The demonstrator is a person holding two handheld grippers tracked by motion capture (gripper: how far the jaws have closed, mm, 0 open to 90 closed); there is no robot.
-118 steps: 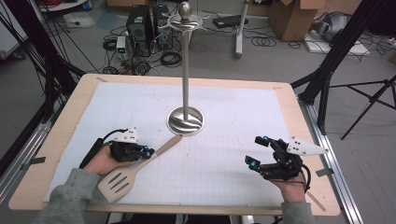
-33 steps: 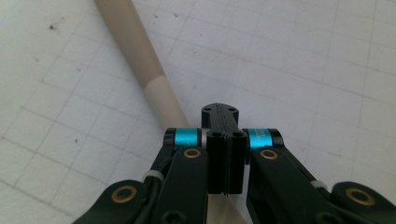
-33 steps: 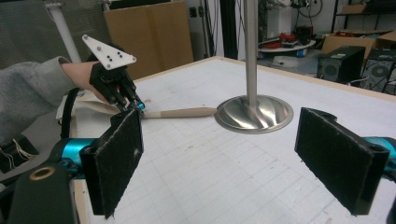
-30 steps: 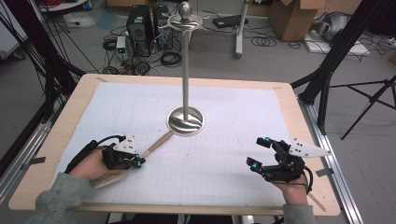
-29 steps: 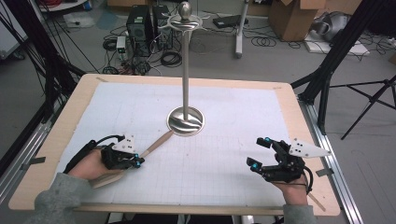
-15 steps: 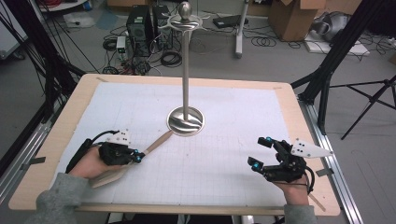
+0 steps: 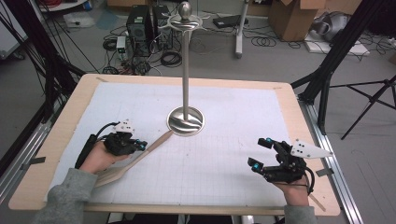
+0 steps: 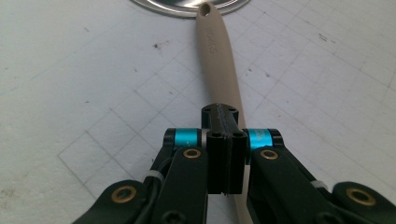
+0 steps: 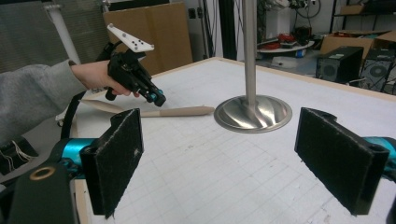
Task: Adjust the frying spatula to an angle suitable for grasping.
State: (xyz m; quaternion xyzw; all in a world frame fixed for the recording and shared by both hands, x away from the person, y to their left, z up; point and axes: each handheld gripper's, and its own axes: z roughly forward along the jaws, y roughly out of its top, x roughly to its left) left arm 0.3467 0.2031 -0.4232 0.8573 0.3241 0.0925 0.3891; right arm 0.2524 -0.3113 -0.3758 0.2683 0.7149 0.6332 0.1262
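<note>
Change: the left claw [image 7: 140, 145] has slid up the spatula [image 7: 135, 161] handle toward the stand [image 7: 186, 120] since the earliest frame; there the flat blade lay in the open, whereas now the person's left hand [image 7: 100, 156] partly covers it. The right claw [image 7: 261, 153] sits in the same spot.
Left claw: jaws pressed together over the spatula handle (in the left gripper view the tan handle runs out from under the shut pads); whether the pads pinch the handle or rest on top of it cannot be told.
Right claw: jaws wide apart, nothing between the pads [image 9: 116, 154], hovering over the table [image 7: 299, 112] at its near right corner.
Spatula: lying flat on the white mat [image 7: 233, 158], blade toward the near left edge, handle slanting up to the right.
Handle tip: its holed end [image 8: 205, 8] lies at the rim of the stand's round base, touching or just short of it.
Stand: upright metal pole on a round base, mid-table, well apart from the right claw.
</note>
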